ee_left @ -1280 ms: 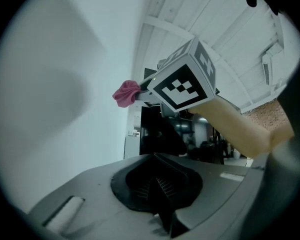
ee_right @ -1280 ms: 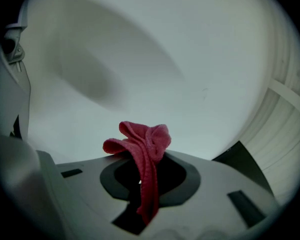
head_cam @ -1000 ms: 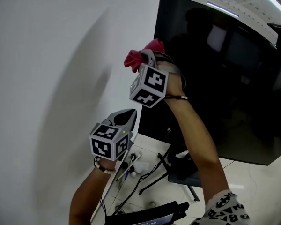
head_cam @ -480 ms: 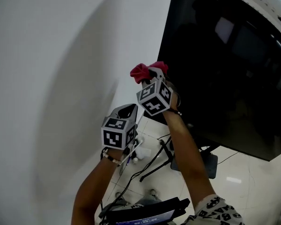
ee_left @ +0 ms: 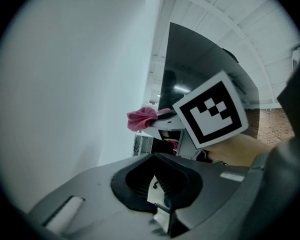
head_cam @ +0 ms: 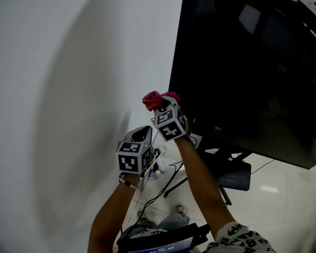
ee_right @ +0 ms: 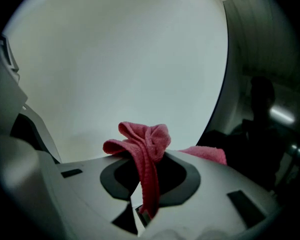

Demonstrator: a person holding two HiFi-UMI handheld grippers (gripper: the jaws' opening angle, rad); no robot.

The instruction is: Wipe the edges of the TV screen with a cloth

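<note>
The pink cloth (ee_right: 142, 144) is pinched between the jaws of the right gripper (head_cam: 160, 107) and is held at the left edge of the TV screen (head_cam: 253, 73), near its lower corner. The left gripper (ee_left: 157, 196) is seen just below, with its jaws pressed together on nothing. A white wall (head_cam: 68, 88) is seen alongside. Cables (head_cam: 163, 186) and the TV stand (head_cam: 229, 167) are seen on the floor beneath.

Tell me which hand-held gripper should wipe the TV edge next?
Probably the right hand-held gripper: it is shut on the pink cloth beside the TV edge. The left hand-held gripper is shut, empty and lower.
</note>
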